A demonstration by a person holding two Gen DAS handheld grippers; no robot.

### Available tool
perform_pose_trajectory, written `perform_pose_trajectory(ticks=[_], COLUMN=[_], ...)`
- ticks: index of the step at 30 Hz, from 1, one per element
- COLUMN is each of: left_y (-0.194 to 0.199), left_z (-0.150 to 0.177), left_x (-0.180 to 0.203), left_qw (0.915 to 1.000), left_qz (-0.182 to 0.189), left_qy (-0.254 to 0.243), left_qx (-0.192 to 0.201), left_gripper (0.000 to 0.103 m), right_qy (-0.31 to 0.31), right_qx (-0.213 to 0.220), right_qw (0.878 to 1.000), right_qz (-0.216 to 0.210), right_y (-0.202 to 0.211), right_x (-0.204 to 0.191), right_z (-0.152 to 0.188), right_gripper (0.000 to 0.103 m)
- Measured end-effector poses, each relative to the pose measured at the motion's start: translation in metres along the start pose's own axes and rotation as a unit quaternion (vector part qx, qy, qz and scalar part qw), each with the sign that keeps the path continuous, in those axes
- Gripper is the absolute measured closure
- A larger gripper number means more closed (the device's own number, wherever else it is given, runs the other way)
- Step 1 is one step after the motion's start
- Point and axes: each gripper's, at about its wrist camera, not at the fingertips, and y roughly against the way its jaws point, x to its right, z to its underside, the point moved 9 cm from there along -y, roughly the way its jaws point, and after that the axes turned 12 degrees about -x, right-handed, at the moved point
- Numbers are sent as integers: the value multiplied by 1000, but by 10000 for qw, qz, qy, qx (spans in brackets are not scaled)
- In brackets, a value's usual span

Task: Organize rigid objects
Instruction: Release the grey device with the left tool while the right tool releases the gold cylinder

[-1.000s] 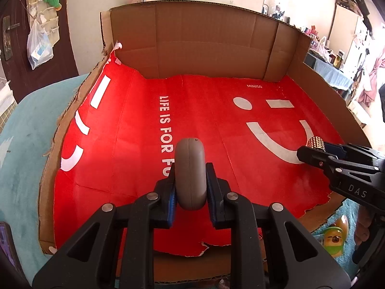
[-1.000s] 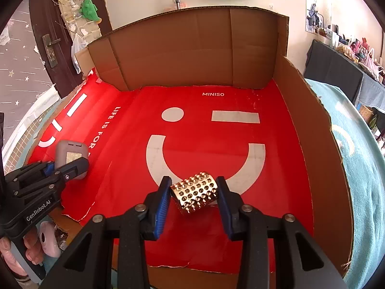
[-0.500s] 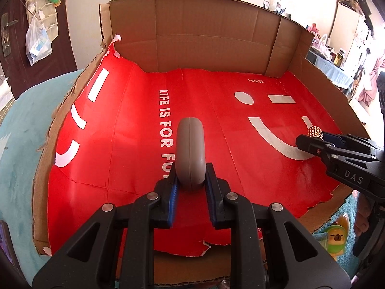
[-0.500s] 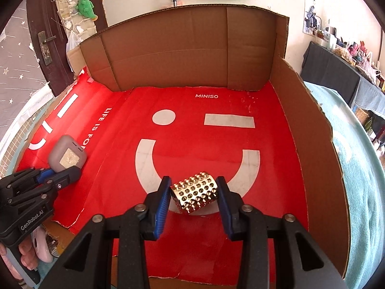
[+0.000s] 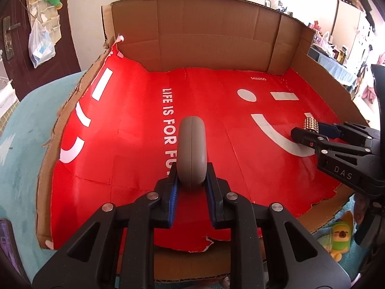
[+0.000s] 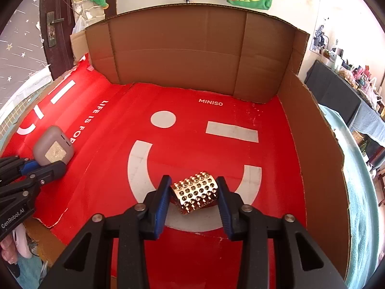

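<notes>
The grey case (image 5: pixel 191 151) is a smooth, matte, rounded-edge pod with a seam down its narrow side and a worn silver square on its flat face; it stands on edge over the left part of the red sheet (image 5: pixel 134 125), by the white "LIFE IS FOR" lettering. The left gripper (image 5: pixel 191 185) pinches it by its 2 flat faces, blue pads tight against them. The gold roller (image 6: pixel 195 193) is a short shiny metal cylinder covered in rows of small pointed studs, lying tilted over the white smile curve at the sheet's front centre. The right gripper (image 6: pixel 193 196) brackets it by its 2 ends; the left pad touches, but whether the right pad does I cannot tell. The sheet is glossy, creased paper with torn front edges, lining a plain brown cardboard box (image 6: pixel 182 48) with upright back and right walls, a low ragged left side and an open front. Most of the sheet lies bare toward the back wall.
</notes>
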Motion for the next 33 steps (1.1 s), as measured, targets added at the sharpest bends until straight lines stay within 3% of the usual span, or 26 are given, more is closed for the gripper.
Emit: perform_pose_trajectory(ticks=[9, 17, 26, 33], left_y=[14, 33, 17, 15], left_z=[25, 54, 28, 23], left_x=[-8, 6, 1, 0], left_qw=[9999, 9994, 9998, 9995], left_qz=[-19, 335, 149, 249], left_qy=[122, 23, 15, 99], left_qx=[8, -79, -115, -151], left_gripper=[84, 84, 85, 84], right_qy=[201, 475, 39, 1], right_qx=[-74, -170, -274, -278], right_qw=[9990, 9971, 9993, 9994], right_qz=[-386, -574, -258, -200], right_y=[7, 21, 19, 18], right_x=[-14, -12, 10, 5], right_z=[9, 27, 19, 19], right_gripper=[63, 63, 63, 63])
